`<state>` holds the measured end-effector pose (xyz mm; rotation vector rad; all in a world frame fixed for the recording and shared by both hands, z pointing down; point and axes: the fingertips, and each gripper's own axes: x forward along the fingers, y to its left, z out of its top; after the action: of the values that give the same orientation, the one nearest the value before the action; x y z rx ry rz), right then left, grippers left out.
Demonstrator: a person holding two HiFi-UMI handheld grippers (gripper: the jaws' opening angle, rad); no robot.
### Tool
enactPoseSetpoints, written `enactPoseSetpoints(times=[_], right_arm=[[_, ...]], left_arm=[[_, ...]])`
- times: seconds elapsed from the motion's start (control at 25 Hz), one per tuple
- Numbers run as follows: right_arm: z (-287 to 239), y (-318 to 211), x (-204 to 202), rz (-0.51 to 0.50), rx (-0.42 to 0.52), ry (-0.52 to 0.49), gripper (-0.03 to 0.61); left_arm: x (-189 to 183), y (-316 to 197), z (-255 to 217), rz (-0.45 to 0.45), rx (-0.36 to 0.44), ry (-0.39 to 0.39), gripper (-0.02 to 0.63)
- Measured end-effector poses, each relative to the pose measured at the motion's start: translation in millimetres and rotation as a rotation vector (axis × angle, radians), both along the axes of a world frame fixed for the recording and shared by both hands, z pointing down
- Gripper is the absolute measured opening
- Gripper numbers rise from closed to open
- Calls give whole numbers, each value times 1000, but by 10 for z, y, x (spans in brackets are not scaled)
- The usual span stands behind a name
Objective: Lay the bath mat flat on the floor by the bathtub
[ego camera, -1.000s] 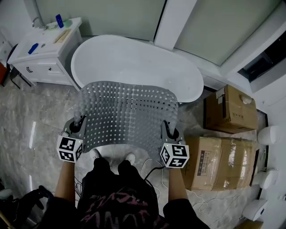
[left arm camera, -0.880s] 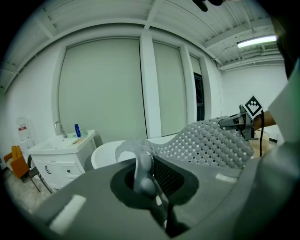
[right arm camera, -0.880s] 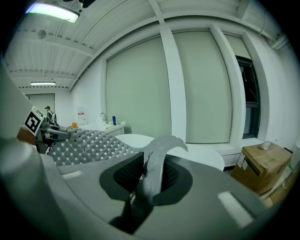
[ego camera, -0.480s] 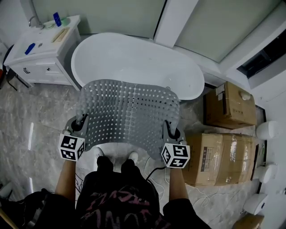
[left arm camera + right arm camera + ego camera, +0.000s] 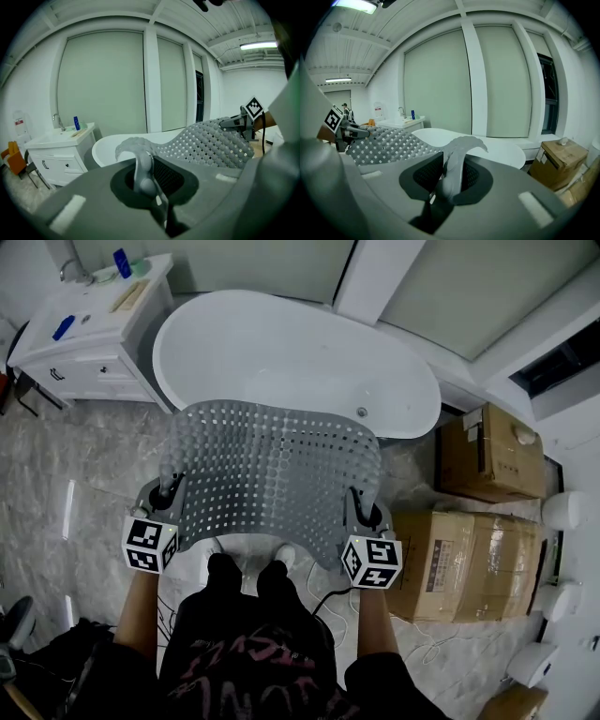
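Observation:
A grey perforated bath mat (image 5: 272, 476) hangs in the air, spread between my two grippers, over the near rim of the white bathtub (image 5: 281, 352). My left gripper (image 5: 169, 495) is shut on the mat's left edge, and that edge bunches between its jaws in the left gripper view as a grey fold of mat (image 5: 140, 164). My right gripper (image 5: 361, 512) is shut on the mat's right edge, seen as a pinched fold of mat (image 5: 454, 161) in the right gripper view. The mat bows upward in the middle. The person's feet (image 5: 248, 554) stand just below its near edge.
A white vanity cabinet (image 5: 80, 338) with a faucet and bottles stands left of the tub. Cardboard boxes (image 5: 469, 559) sit on the marble floor (image 5: 75, 484) to the right. Cables trail on the floor by the feet. Large windows lie behind the tub.
Both grippers have sunk a little with the mat, and the mat has shifted slightly toward the tub. The grips on its two edges look the same.

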<state>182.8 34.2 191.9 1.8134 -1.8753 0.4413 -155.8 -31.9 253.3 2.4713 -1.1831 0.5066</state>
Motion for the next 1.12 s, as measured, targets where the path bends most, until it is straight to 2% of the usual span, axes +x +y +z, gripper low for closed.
enactPoseSetpoints(times=[1.12], right_arm=[[634,152,-150,8,-127,-13,83]], left_arm=[[-133,207,721,0,-139,-18,17]])
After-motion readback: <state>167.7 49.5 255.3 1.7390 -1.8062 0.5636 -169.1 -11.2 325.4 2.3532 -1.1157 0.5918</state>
